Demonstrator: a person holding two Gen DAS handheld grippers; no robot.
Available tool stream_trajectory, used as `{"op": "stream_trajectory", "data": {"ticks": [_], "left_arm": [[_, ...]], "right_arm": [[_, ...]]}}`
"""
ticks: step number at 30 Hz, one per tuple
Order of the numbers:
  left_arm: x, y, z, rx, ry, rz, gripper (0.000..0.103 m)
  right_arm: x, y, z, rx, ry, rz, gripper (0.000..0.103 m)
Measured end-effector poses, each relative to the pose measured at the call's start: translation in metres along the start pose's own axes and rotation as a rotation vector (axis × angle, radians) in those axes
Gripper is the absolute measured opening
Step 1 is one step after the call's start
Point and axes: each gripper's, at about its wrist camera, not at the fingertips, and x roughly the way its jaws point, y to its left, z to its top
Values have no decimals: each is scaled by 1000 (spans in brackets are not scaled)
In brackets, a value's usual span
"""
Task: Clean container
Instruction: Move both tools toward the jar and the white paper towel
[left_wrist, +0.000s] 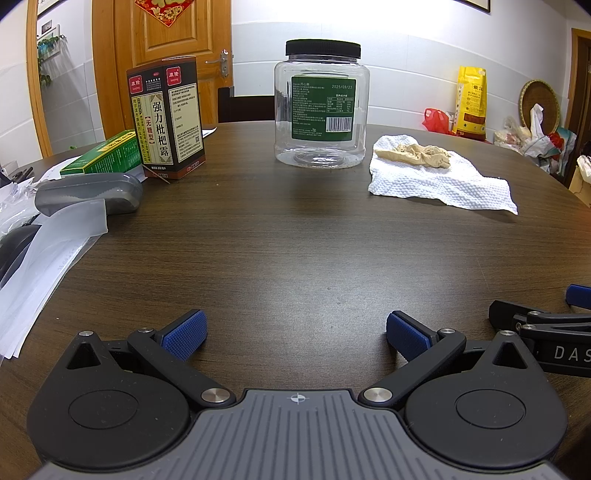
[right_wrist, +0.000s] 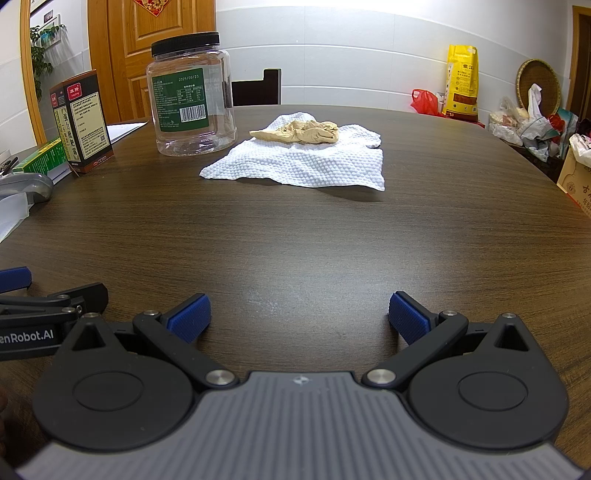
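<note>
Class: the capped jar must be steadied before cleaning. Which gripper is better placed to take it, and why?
Probably the left gripper: the jar stands straight ahead of its open fingers, while from the right gripper it sits off to the left.

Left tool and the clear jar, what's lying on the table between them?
Nothing: in the left wrist view only bare table separates the open left tool from the jar.

The jar (left_wrist: 320, 107) has a green label (left_wrist: 323, 109) dated 2025/09/23, with a barcode. The brown box (left_wrist: 166, 116) reads 强力枇杷露, 无糖型, with 康隆 on red squares. The neighbouring gripper's body (right_wrist: 26, 338) reads "enRobot.AI"; from the left view the other's reads "DAS"
</note>
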Motion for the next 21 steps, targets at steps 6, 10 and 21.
{"op": "stream_trajectory", "data": {"ticks": [6,10,21], "left_arm": [[1,-2,0,0,0,0,103],[2,-3,0,0,0,0,103],[3,1,3,-18,-12,-9,103]], "right_arm": [[0,0,0,0,0,0,103],[0,0,0,-1,0,0,103],[2,-7,9,29,-29,25,103]]}}
